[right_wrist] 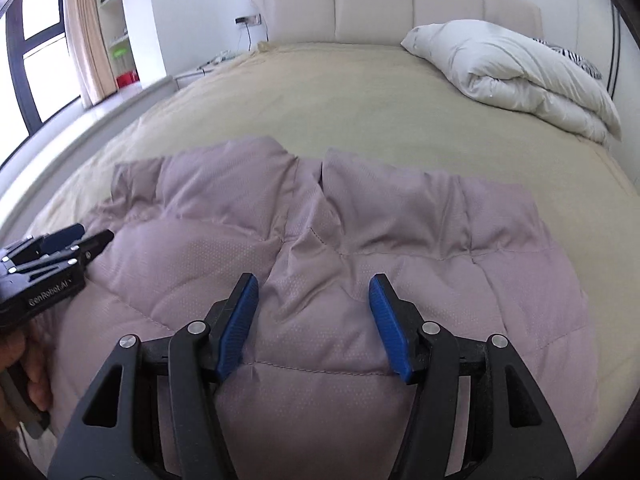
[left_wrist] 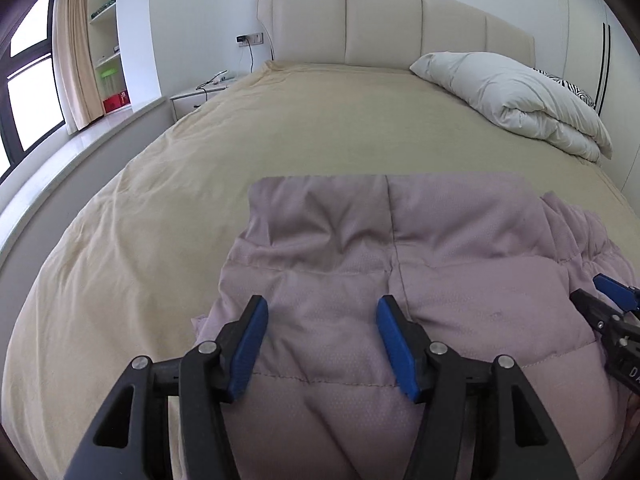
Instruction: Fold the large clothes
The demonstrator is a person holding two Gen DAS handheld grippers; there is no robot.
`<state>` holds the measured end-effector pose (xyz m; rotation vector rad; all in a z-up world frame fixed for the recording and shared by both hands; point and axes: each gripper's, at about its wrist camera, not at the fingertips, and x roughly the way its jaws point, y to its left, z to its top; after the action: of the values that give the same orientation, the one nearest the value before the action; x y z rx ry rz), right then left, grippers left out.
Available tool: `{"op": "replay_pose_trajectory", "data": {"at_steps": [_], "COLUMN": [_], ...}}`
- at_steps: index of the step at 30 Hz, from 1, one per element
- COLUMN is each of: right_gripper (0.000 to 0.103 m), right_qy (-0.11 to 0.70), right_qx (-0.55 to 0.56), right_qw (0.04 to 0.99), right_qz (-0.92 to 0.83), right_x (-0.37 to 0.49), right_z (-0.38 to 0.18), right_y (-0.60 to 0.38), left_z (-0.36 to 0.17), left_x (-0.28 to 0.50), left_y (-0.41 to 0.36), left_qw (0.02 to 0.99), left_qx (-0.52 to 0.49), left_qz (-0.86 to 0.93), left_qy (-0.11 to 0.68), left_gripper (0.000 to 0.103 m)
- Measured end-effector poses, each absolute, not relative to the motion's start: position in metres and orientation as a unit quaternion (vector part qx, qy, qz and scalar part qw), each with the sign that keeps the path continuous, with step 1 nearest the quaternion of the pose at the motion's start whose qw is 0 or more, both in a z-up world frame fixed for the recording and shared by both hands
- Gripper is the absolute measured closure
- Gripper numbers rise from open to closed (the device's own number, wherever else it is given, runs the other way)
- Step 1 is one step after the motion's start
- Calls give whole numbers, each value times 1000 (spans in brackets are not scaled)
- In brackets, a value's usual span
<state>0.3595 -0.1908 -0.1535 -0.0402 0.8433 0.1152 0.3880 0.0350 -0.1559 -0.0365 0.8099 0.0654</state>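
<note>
A mauve quilted puffer garment lies spread on the near part of the bed, its far edge straight in the left wrist view. In the right wrist view the same garment shows a split seam near its far middle. My left gripper hovers over the garment's left part, jaws apart, with nothing pinched between the blue pads. My right gripper hangs open above the garment's middle, also holding nothing. Each gripper shows at the other view's edge: the right gripper and the left gripper, held by a hand.
The bed sheet is beige and stretches to a padded headboard. A folded white duvet sits at the far right. A nightstand, window ledge, curtain and shelves stand on the left.
</note>
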Motion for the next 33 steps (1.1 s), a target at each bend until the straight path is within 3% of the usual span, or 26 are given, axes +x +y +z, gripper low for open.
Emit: {"op": "replay_pose_trajectory", "data": {"at_steps": [13,18,22,28,33], "right_gripper": [45,45,45,45,45], "right_qy": [399,362,308,418,393], "right_qx": [-42,49,47,42,59], "right_qw": [915,928,950,904,914], "right_qz": [49,72,-5,-86,-77], "right_x": [366,347,324,341,338], "right_z": [-185,-143,-111,-165,-190], "right_y": [-187,-234,-288,-341,-350], "left_z": [-177,-156,-122,-154,-167], "left_x": [394,383,359,377,382], "left_y": [33,39,33,3,11], "left_qw": [921,916,933,920,923], "left_qx": [-28,-46,-65,3,-23], "left_qz": [30,12,8,-2,-4], "left_qy": [387,398,354,392,385], "left_gripper": [41,42,42,39,37]}}
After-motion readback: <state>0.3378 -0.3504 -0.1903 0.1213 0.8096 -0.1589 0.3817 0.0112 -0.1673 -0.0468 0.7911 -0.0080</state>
